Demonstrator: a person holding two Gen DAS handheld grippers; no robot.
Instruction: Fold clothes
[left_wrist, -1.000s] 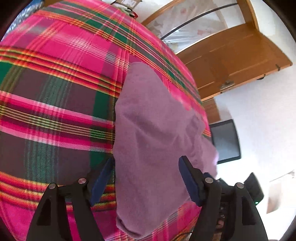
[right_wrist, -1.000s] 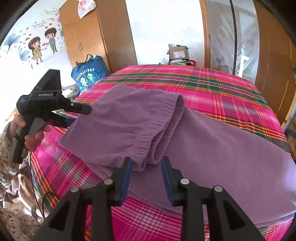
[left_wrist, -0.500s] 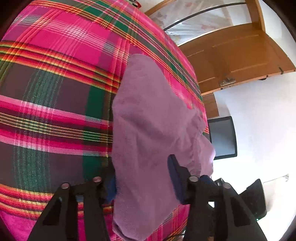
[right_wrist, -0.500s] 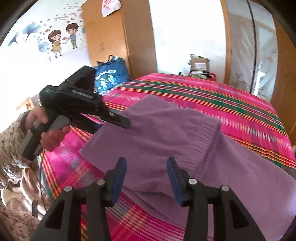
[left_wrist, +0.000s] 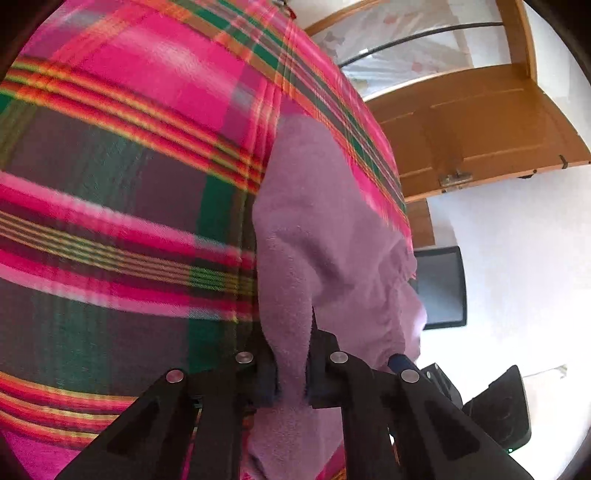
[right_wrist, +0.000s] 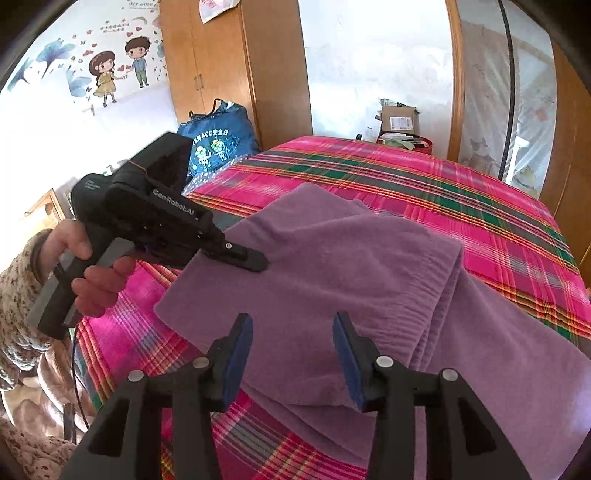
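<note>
A purple fleece garment lies folded over itself on the plaid bed cover, its elastic waistband running down the right of the fold. In the left wrist view my left gripper is shut on a pinched edge of the purple garment. From the right wrist view that left gripper reaches in from the left, held by a hand, its tip on the garment's left edge. My right gripper hangs open just above the garment's near edge, with nothing between its fingers.
A wooden wardrobe and a blue bag stand behind the bed on the left. A cardboard box sits past the far edge. A wooden door and a dark screen lie beyond the bed's side.
My left gripper moved onto the garment's edge and shut on it. My right gripper opened wider and drew back from the waistband fold toward the near edge.
</note>
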